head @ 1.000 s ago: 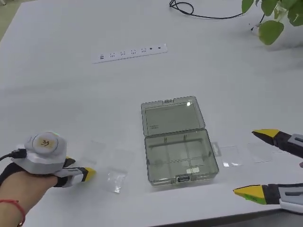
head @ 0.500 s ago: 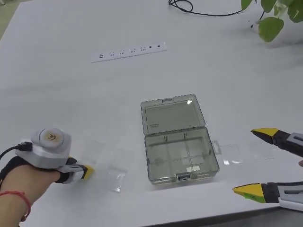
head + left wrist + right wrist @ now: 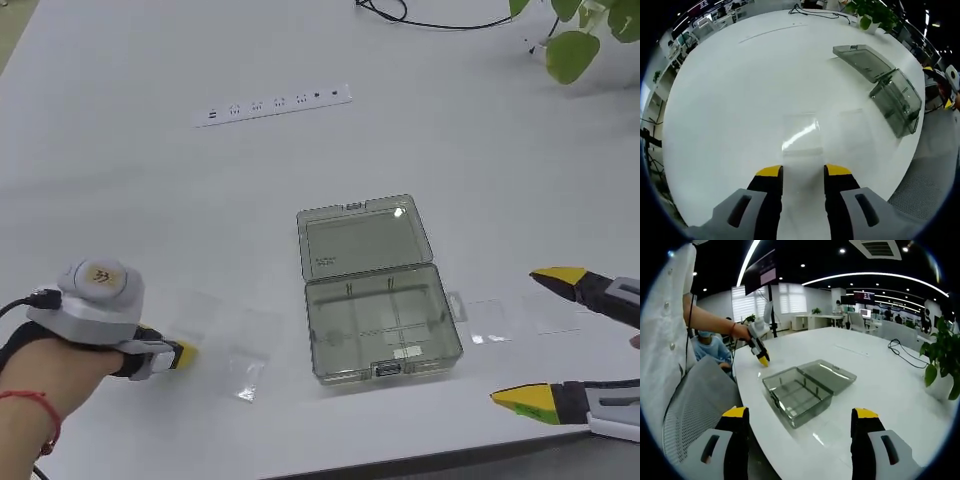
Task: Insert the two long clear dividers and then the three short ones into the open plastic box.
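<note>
Presently, left tool, released and empty, faces a clear flat plastic divider mid-frame; judged next: grasp its edge.

Wide tabletop around box; lid behind

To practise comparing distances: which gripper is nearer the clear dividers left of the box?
Left: left gripper just short of the dividers, right gripper beyond the box.
</note>
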Tool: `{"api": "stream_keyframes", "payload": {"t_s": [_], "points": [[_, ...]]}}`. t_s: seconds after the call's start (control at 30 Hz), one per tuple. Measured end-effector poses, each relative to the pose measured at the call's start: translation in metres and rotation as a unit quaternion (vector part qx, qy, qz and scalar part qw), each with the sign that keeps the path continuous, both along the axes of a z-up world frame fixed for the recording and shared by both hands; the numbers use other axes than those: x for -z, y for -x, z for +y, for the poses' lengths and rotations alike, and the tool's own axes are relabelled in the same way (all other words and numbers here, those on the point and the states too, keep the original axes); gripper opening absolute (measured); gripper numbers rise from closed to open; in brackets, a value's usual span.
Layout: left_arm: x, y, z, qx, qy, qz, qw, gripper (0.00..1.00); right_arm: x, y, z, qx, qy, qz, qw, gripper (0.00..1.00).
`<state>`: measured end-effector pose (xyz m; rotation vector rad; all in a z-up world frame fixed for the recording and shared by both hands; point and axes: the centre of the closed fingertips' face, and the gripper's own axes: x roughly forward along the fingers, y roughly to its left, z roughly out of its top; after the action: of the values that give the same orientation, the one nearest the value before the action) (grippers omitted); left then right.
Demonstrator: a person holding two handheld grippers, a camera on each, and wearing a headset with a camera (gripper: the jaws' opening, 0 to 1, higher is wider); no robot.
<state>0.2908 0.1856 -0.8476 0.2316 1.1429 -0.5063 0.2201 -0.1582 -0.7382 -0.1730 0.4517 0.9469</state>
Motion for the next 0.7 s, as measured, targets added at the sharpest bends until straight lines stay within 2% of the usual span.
{"api": "stream_keyframes", "payload": {"t_s": [0.27,0.37,0.47,0.6,0.7], "points": [[-0.003,0.002,-0.003,-0.016,0.023,-0.011,0.9995,0.3,-0.005,-0.002,0.005,-0.005,0.0,-0.002,1.0,0.83],[-0.01,0.001,-0.006,-0.031,0.047,-0.019,0.9982,0.3,-0.01,-0.003,0.008,-0.007,-0.003,-0.005,1.0,0.82],[-0.021,-0.001,-0.01,-0.046,0.074,-0.036,0.9955,0.3,-0.017,-0.006,0.011,-0.005,-0.011,-0.007,0.9999,0.81],[-0.035,0.0,-0.013,-0.056,0.096,-0.052,0.9925,0.3,-0.027,-0.01,0.014,-0.002,-0.018,-0.01,0.9998,0.79],[-0.048,-0.001,-0.021,-0.066,0.123,-0.066,0.988,0.3,-0.032,-0.013,0.018,-0.001,-0.026,-0.01,0.9996,0.77]]}}
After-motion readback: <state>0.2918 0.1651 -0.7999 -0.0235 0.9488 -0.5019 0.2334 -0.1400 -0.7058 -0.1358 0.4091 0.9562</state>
